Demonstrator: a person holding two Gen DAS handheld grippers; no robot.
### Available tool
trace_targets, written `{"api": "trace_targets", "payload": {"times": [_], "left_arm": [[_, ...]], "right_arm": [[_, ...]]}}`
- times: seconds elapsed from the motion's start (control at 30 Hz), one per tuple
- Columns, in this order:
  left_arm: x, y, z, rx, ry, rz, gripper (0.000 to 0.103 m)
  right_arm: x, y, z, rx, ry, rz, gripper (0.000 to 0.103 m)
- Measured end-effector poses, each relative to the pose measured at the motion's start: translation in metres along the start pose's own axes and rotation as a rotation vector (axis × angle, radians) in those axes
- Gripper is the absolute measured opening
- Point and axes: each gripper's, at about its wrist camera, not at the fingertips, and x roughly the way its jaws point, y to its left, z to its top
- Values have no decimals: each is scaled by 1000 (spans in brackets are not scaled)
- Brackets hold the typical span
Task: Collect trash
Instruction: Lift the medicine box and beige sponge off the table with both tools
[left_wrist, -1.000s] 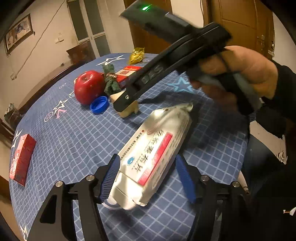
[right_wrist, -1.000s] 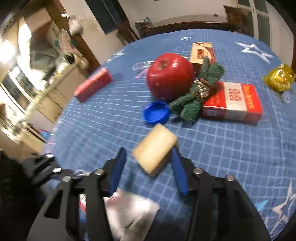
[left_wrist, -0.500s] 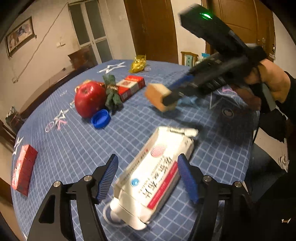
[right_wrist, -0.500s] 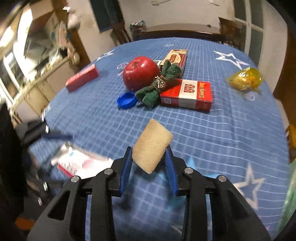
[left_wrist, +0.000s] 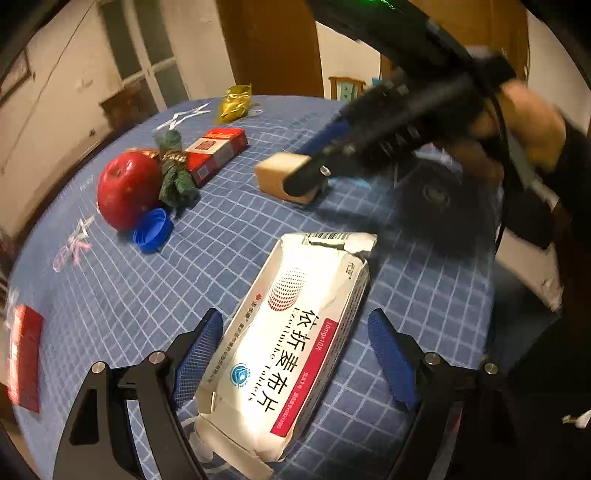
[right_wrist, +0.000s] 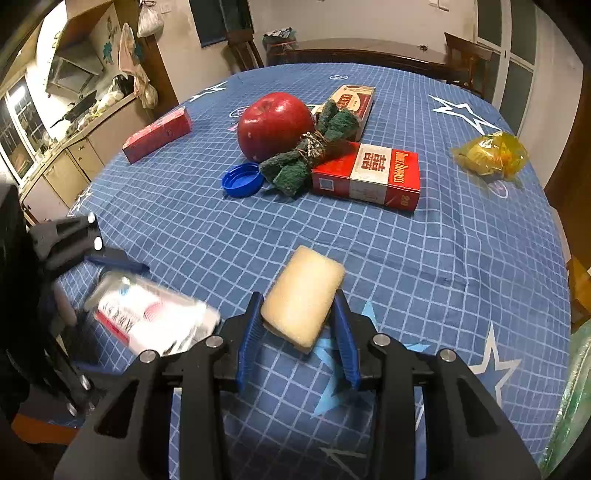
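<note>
A pale yellow rectangular sponge (right_wrist: 302, 295) is grasped between the blue fingers of the right gripper (right_wrist: 298, 334), whose jaws are opening. A white torn cardboard tablet box (left_wrist: 291, 339) is seen lying between the released fingers of the left gripper (left_wrist: 295, 354), untouched by them, while its jaws are opening.

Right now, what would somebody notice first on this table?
Probably the big red apple in the middle of the blue checked tablecloth, with a blue bottle cap beside it. Nearer, the right gripper holds a yellow sponge, and a torn white medicine box lies between the left gripper's opening jaws.
</note>
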Motion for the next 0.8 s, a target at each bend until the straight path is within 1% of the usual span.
{"api": "trace_targets", "payload": {"times": [0.03, 0.1, 0.13, 0.17, 0.3, 0.4, 0.5, 0.6, 0.7, 0.77, 0.8], "left_arm": [[1, 3, 1, -17, 4, -11, 81], [1, 9, 2, -52, 2, -13, 76], [1, 11, 2, -63, -1, -20, 75], [0, 12, 3, -73, -10, -25, 71], [-3, 9, 3, -104, -21, -2, 65], [-11, 1, -3, -142, -38, 41, 63], [-15, -1, -7, -205, -60, 79, 61], [-22, 5, -9, -273, -80, 112, 59], [-30, 15, -11, -358, -106, 175, 59], [-34, 23, -11, -420, -121, 204, 59], [-36, 26, -11, -443, -123, 231, 59]], "right_arm": [[0, -1, -1, 4, -3, 3, 37], [-2, -1, -3, 9, -9, 2, 37], [-2, 0, -3, 10, -12, 1, 37], [-2, -1, -4, 11, -15, 1, 37], [-4, 0, -10, 19, -34, -5, 35], [-6, 2, -16, 20, -56, -16, 34], [-8, 4, -23, 30, -86, -20, 33], [-11, 5, -27, 44, -108, -19, 32], [-14, 8, -30, 50, -129, -16, 32], [-17, 12, -32, 52, -147, -19, 31], [-19, 15, -33, 52, -161, -23, 31]]}}
